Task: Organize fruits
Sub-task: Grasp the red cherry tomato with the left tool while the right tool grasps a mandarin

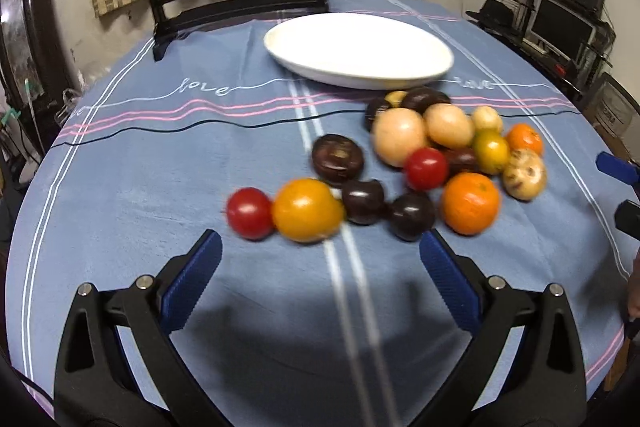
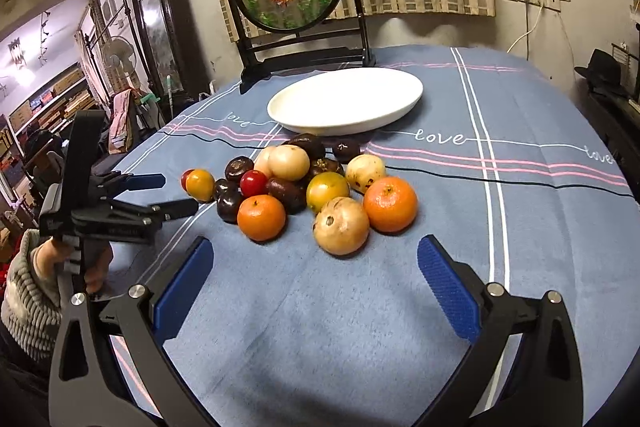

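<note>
Fruit pile [image 2: 304,187] sits mid-frame in the right wrist view, loose on the blue tablecloth [image 2: 520,227], none yet on the white oval plate [image 2: 344,103] just behind it toward upper centre. Plate is bare; its long axis runs left-right across the frame.

Nearest to my right gripper [image 2: 316,267]: a brownish speckled fruit [image 2: 341,225], dead ahead between the fingers, flanked by two oranges [image 2: 390,203]. Jaws stand wide apart, holding nothing.

Left gripper [image 1: 320,255] likewise spread and empty. In its view the pile lies ahead and right of centre; a yellow-orange tomato [image 1: 306,209] and a red tomato [image 1: 249,213] lie just beyond the fingertips, touching each other. This view is motion-blurred.

Judgement: no fruit sorted so far. Each gripper has a candidate straight ahead; right one is better centred on its fruit. Plate lies beyond the pile from both, so any carry passes over the remaining fruit. Round fruit may roll if nudged.
</note>
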`<state>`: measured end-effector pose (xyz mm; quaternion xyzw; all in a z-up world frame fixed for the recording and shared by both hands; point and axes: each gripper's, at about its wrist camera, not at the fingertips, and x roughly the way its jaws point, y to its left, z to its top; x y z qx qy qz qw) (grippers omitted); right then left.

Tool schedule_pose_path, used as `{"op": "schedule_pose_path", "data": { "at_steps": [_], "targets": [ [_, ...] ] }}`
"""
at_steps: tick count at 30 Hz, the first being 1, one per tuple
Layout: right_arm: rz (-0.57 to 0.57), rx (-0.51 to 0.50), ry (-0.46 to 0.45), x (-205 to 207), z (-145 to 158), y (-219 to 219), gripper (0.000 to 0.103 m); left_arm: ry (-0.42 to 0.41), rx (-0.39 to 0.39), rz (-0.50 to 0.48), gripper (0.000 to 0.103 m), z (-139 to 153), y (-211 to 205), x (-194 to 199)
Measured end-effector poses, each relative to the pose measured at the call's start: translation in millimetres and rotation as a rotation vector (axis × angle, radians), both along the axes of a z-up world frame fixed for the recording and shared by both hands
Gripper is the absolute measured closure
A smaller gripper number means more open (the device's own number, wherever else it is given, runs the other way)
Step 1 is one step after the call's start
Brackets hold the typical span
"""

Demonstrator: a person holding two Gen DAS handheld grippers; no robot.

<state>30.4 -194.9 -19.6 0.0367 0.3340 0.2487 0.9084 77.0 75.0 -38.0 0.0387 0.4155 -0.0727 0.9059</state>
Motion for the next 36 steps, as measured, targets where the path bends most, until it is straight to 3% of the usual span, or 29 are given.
{"op": "schedule_pose_path", "data": {
  "at_steps": [3, 6, 10, 15, 18, 22, 25, 26, 29, 31, 33, 36],
  "targets": [
    [-0.006, 0.022, 0.015, 6.3, -3.4, -4.1, 0.001, 0.017, 0.038, 0.018, 0.010, -3.4, 7.0, 13.8],
    [-0.013, 0.052, 0.034, 9.3, -6.2, -10.2, 0.001, 0.050, 0.024, 0.007, 0.022, -8.5, 14.0, 25.9],
    [-0.017, 0.083, 0.058, 13.7, -7.8, -15.3, 0.001, 0.069, -0.017, -0.025, 0.022, -13.0, 23.0, 28.7],
    [-0.007, 0.118, 0.109, 21.1, -13.3, -17.6, 0.001, 0.075, 0.028, -0.061, 0.022, -18.8, 20.0, 26.0],
    [-0.012, 0.131, 0.120, 21.7, -13.8, -20.5, 0.001, 0.090, -0.041, -0.063, 0.021, -18.6, 28.9, 35.8],
    [-0.013, 0.136, 0.137, 22.9, -14.7, -20.4, 0.001, 0.082, -0.076, -0.048, 0.022, -16.7, 38.0, 45.8],
    [-0.017, 0.138, 0.142, 23.0, -15.5, -21.3, 0.001, 0.089, -0.122, -0.094, 0.024, -15.5, 36.8, 48.8],
    [-0.019, 0.140, 0.141, 22.1, -15.5, -21.9, 0.001, 0.101, -0.117, -0.127, 0.024, -16.9, 32.2, 46.5],
    [-0.018, 0.143, 0.146, 22.4, -16.2, -22.3, 0.001, 0.109, 0.007, -0.162, 0.027, -25.1, 21.2, 38.8],
    [-0.015, 0.145, 0.150, 22.7, -16.6, -21.9, 0.001, 0.103, -0.025, -0.150, 0.044, -21.3, 29.0, 41.7],
    [-0.015, 0.144, 0.150, 23.1, -16.7, -21.9, 0.001, 0.111, -0.046, -0.136, 0.055, -20.5, 36.8, 46.2],
    [-0.018, 0.146, 0.154, 23.7, -17.2, -22.4, 0.001, 0.113, -0.038, -0.134, 0.059, -22.2, 37.0, 47.2]
  ]
}}
